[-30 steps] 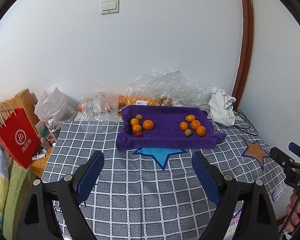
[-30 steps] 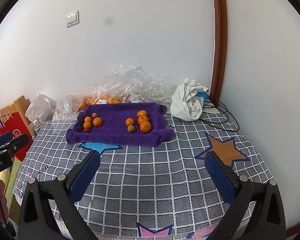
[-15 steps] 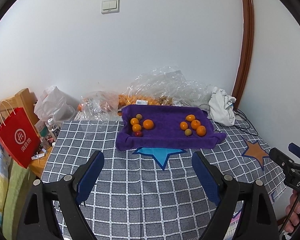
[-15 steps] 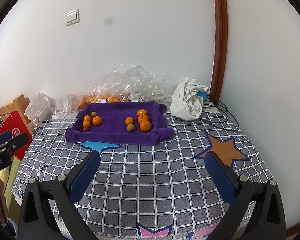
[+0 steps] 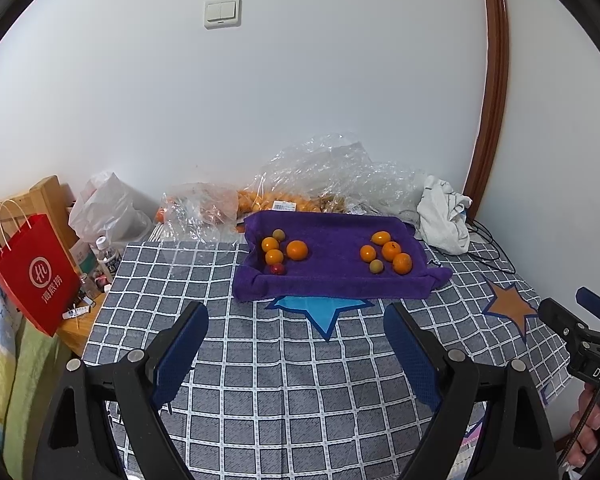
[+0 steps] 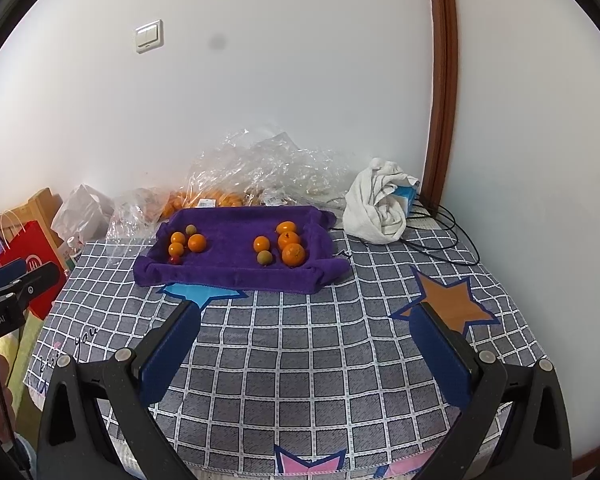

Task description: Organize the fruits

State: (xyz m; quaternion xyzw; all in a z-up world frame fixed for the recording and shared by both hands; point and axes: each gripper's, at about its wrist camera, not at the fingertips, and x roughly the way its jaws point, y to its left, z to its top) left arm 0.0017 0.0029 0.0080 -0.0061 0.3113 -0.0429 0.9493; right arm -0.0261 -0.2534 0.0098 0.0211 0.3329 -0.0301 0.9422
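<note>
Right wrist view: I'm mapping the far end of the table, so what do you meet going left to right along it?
Red paper bag → purple towel with its left fruit cluster, then its right fruit cluster → crumpled white cloth → black cables.

Fruits (image 6: pixel 197 243) on purple towel (image 6: pixel 228 268)

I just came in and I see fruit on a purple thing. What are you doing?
Sorting fruit. Two groups of little oranges and other small fruits sit on the purple towel, one group at the left, one at the right. The left gripper and right gripper are both open, empty, and hang above the checked cloth.
</note>
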